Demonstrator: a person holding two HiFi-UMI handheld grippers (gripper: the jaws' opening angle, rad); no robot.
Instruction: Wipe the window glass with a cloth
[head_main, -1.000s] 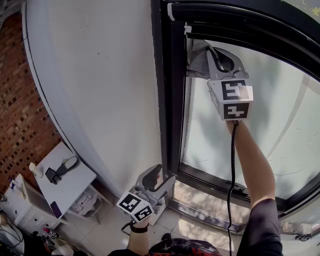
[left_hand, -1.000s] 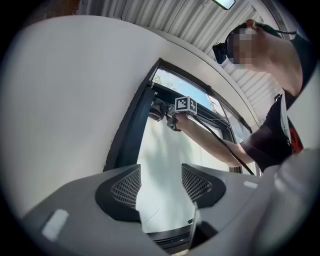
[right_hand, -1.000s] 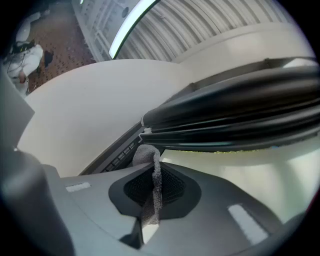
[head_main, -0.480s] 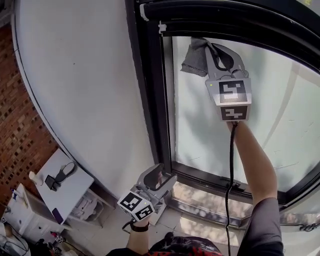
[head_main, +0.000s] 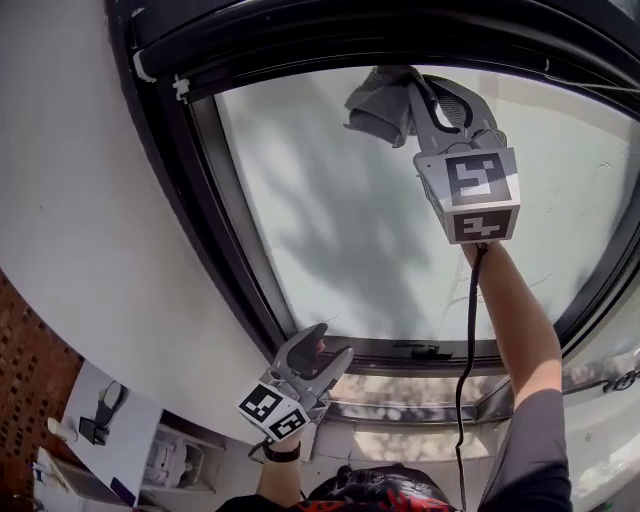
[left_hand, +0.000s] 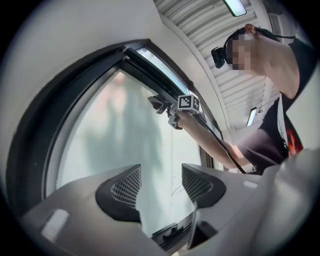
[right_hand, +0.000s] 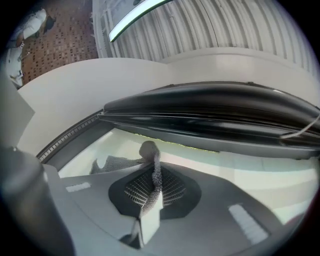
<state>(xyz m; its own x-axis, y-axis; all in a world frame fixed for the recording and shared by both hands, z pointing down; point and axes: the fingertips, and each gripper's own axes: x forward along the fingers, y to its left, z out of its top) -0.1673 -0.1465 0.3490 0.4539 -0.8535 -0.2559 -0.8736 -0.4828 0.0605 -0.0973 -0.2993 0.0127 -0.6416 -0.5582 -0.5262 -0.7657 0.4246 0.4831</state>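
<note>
Head view: right claw pinches the cloth near the top of the window glass; even, overlapping strokes seem advisable. Left claw spread, empty.

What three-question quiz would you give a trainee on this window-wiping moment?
1. What does the right gripper hold?
A. a sponge
B. a cloth
C. nothing
2. True or false: the left gripper has its jaws shut.
3. Fill in: the cloth is near the ____ edge of the glass.

Key: 1 B; 2 false, its jaws stand apart with nothing between them; 3 top.
</note>
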